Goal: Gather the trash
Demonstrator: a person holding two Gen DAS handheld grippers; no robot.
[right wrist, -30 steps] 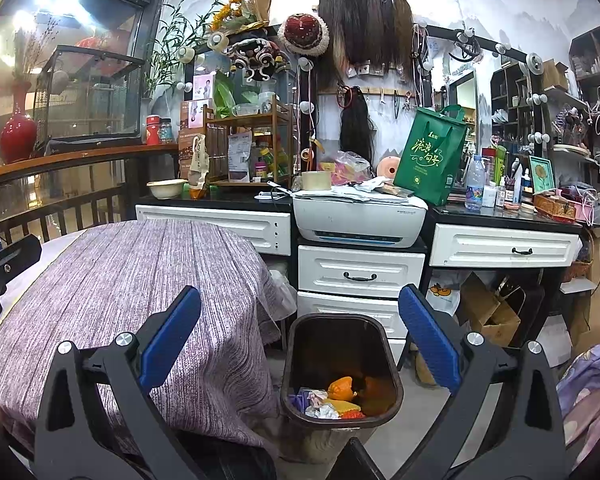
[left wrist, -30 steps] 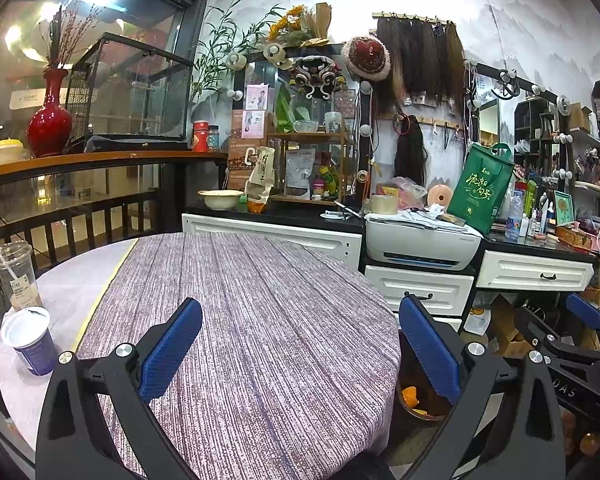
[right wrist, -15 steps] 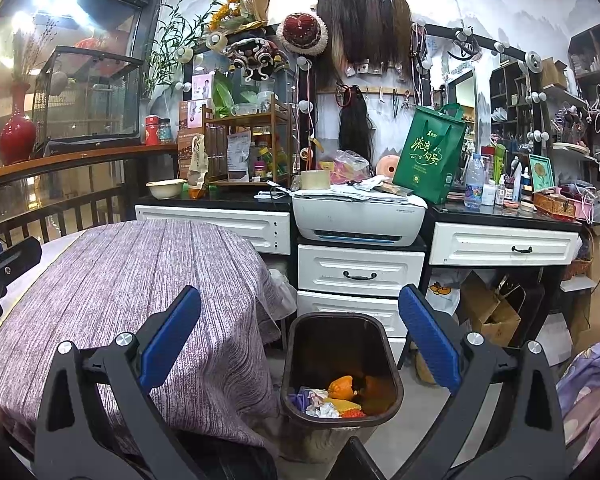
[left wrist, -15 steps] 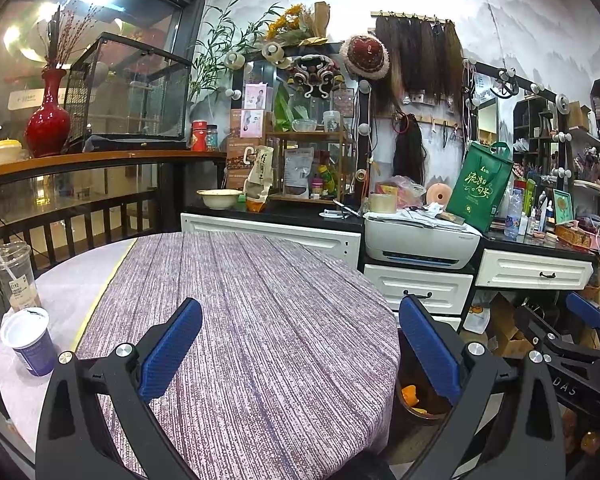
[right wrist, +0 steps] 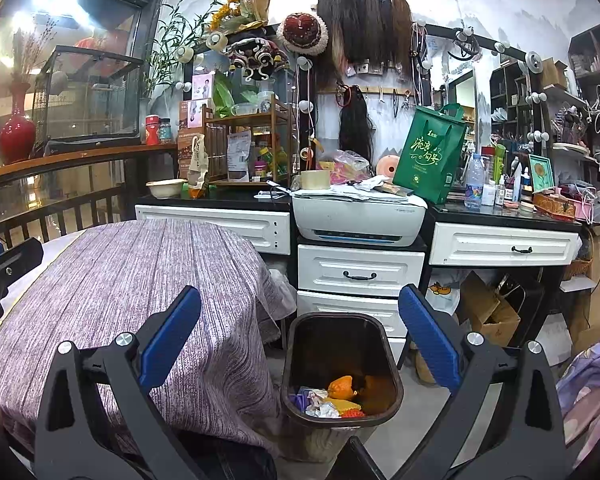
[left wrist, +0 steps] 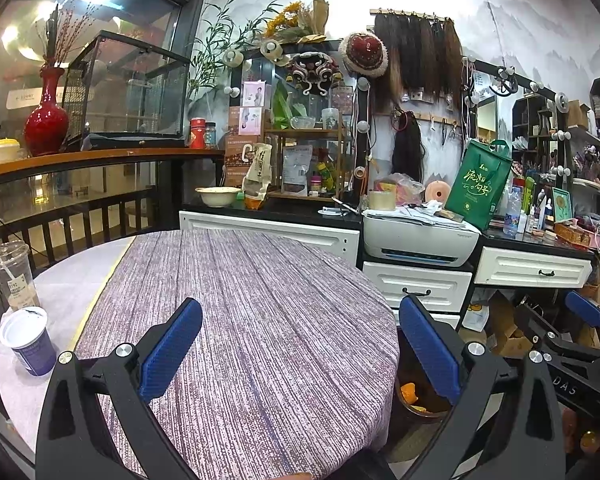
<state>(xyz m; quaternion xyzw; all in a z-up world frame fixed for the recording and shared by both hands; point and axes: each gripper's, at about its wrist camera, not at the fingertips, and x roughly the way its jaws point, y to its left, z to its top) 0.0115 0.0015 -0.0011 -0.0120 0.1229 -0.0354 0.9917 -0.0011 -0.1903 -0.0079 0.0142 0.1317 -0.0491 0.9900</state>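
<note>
**Two empty grippers, cups at the table's far left, bin on the floor**

Across the back of the room runs a white cabinet (right wrist: 500, 246) with a black top, crowded with clutter: a white printer (right wrist: 360, 220) sits on a drawer stack, and a green tote bag (right wrist: 430, 156) stands just beside it on the right. Nearer the cameras, a round table (left wrist: 59, 292) fills most of the left wrist view, draped with a purple striped cloth (left wrist: 259, 320) that leaves a pale strip of tabletop bare along the left edge. The cloth hangs over the table's right side, close to the bin.

On the floor between the table and the drawer stack stands a dark trash bin (right wrist: 340, 320), open-topped. Orange peel and crumpled wrappers (right wrist: 332, 398) lie at its bottom. In the left wrist view only a sliver of the bin shows, behind the right-hand finger.

The left gripper (left wrist: 300, 356) hangs above the cloth with its blue pads spread wide and nothing between them. The right gripper (right wrist: 300, 356) is likewise spread wide and empty, and the bin's mouth lies directly between and below its fingers.

Two items remain on the bare strip of tabletop, well to the left of the left gripper and outside its fingers. A clear plastic cup with a straw (left wrist: 13, 276) stands upright near the table's rim. Just in front of it stands a blue paper cup with a white lid (left wrist: 29, 340); whether the two touch cannot be told.
</note>
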